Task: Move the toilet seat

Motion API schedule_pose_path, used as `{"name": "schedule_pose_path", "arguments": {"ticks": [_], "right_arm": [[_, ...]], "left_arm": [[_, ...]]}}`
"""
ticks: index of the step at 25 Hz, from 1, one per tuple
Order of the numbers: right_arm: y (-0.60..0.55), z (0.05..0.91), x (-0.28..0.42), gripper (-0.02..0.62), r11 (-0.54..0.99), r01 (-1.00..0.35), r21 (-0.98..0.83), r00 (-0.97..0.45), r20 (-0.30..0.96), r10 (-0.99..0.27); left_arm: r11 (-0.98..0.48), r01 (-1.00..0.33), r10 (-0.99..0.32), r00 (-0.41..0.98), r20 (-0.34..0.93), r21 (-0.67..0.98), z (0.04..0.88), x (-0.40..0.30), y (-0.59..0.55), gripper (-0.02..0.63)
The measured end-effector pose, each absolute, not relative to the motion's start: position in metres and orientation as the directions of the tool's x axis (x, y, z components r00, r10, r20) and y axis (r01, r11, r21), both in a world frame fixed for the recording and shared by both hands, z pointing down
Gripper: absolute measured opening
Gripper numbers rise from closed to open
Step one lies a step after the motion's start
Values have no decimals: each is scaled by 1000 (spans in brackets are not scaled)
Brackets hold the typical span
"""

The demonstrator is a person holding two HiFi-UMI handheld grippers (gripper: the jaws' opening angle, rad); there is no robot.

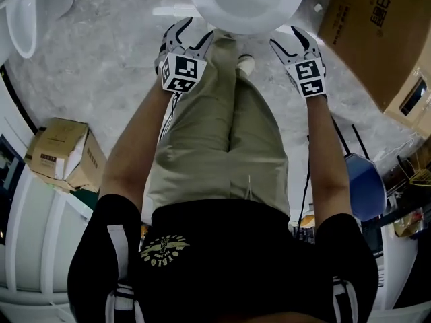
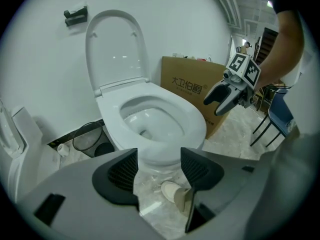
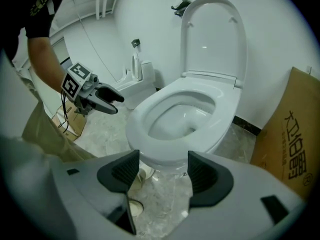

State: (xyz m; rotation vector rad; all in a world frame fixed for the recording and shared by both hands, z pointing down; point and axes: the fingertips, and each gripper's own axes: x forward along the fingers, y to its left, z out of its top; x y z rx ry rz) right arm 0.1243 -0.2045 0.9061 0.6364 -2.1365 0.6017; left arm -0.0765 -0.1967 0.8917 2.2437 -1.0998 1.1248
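A white toilet stands against the wall with its lid [image 2: 117, 49] raised upright. The seat ring [image 2: 192, 119] lies flat on the bowl [image 3: 175, 134]. In the head view only the toilet's front rim [image 1: 246, 20] shows at the top edge. My left gripper [image 2: 159, 159] is open, a short way in front of the bowl on its left side and touching nothing. My right gripper [image 3: 163, 159] is also open and empty, in front of the bowl on the right. Each one appears in the other's view: the right gripper [image 2: 225, 96] and the left gripper [image 3: 107, 98].
A large cardboard box [image 2: 192, 86] stands on the floor right of the toilet. A wire waste bin [image 2: 87, 136] sits to its left by the wall. Another white fixture [image 3: 135, 81] stands further left. A smaller box [image 1: 64, 153] and a blue chair [image 1: 363, 184] are behind me.
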Motion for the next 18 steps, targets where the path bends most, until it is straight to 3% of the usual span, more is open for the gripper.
{"name": "schedule_pose_path", "arguments": {"ticks": [18], "right_arm": [[-211, 973, 125, 291, 767, -613, -189, -478, 862, -170]], "left_arm": [[-620, -784, -372, 335, 866, 37, 958, -93, -190, 279]]}}
